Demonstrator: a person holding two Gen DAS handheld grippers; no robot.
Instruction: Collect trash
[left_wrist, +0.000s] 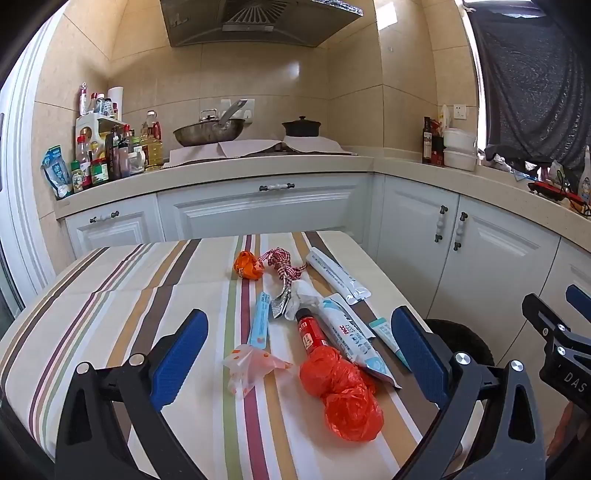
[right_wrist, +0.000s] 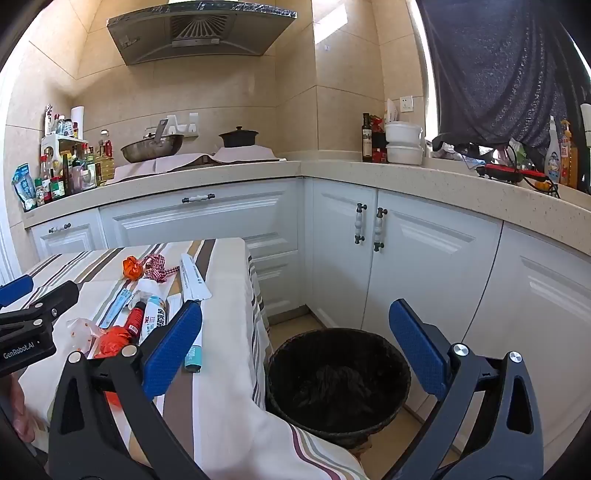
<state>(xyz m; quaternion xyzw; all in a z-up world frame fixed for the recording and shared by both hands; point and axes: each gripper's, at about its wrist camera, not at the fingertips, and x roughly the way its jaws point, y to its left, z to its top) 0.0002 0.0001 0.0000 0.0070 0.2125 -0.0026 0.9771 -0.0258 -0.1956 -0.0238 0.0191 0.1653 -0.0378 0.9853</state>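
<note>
Trash lies on the striped tablecloth: a crumpled red plastic bag, a red tube, a clear spotted bag, a blue strip wrapper, white packets, an orange wrapper and a checked ribbon. My left gripper is open and empty, above the table's near part, its jaws either side of the red bag. My right gripper is open and empty, above the table's right edge and a black bin on the floor.
White cabinets and a beige counter wrap the far and right sides. A wok and a dark pot sit on the stove. Bottles crowd the counter's left end. The bin stands between table and cabinets.
</note>
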